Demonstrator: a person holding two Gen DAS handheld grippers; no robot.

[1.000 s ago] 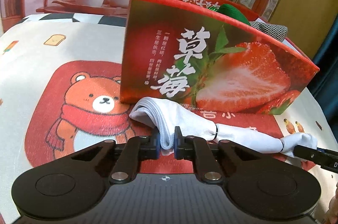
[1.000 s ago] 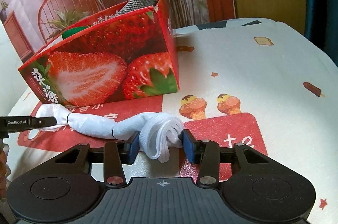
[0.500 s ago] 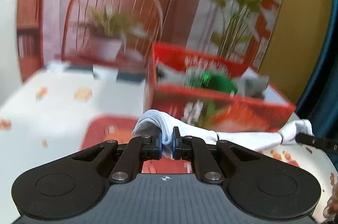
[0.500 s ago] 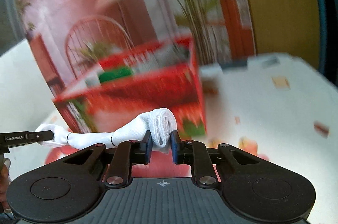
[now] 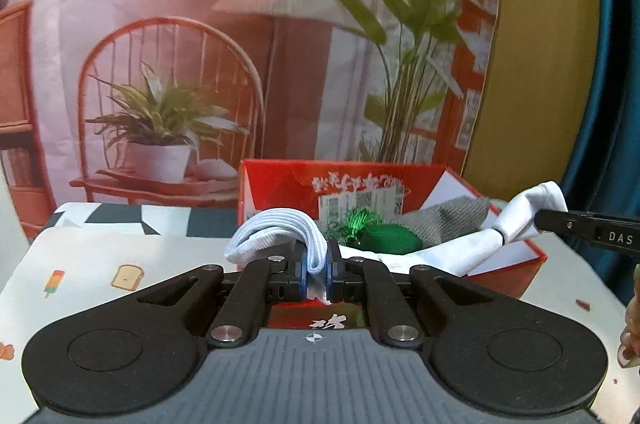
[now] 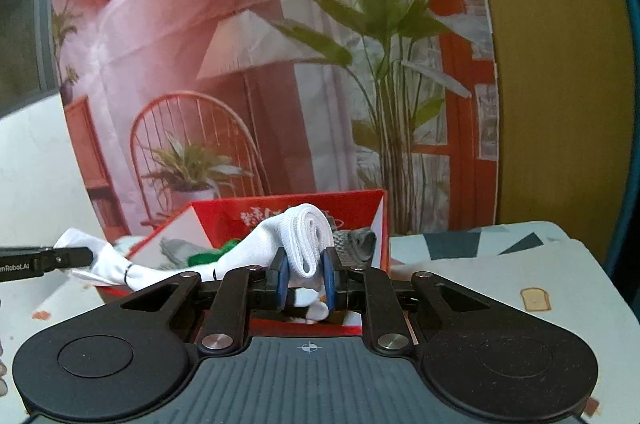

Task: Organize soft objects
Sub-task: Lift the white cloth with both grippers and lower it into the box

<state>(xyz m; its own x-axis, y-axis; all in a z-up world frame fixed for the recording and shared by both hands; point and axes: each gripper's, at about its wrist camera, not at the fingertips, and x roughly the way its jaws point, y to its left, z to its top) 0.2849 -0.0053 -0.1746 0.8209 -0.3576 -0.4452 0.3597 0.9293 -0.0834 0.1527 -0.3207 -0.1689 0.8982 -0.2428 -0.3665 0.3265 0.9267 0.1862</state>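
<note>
White knit fabric, a long sock [image 5: 452, 252] twisted like a rope, hangs stretched between the two grippers above a red strawberry box [image 5: 404, 184] on the table [image 5: 120, 252]. The left gripper [image 5: 316, 272] has its blue-padded fingers [image 5: 303, 270] pinching the ribbed cuff end, which bulges out in folds to their left. In the right wrist view the right gripper [image 6: 306, 282] pinches the other folded end of the sock [image 6: 304, 236]; its fingers [image 6: 281, 280] have just been closing on that fabric, and a small tail of it droops below them. From each camera the opposite gripper shows as a black bar at the edge, one lettered "DAS", the other "GenRobot.AI" with the first letters cut off. Inside the open box lie a green tinsel ball [image 5: 360, 218], a dark green soft piece [image 5: 390, 239] and a grey knit cloth [image 5: 452, 216]. The box's inner wall carries white Chinese script and a barcode label, too small to read. A cartoon toast and an ice lolly are printed on the tablecloth.
</note>
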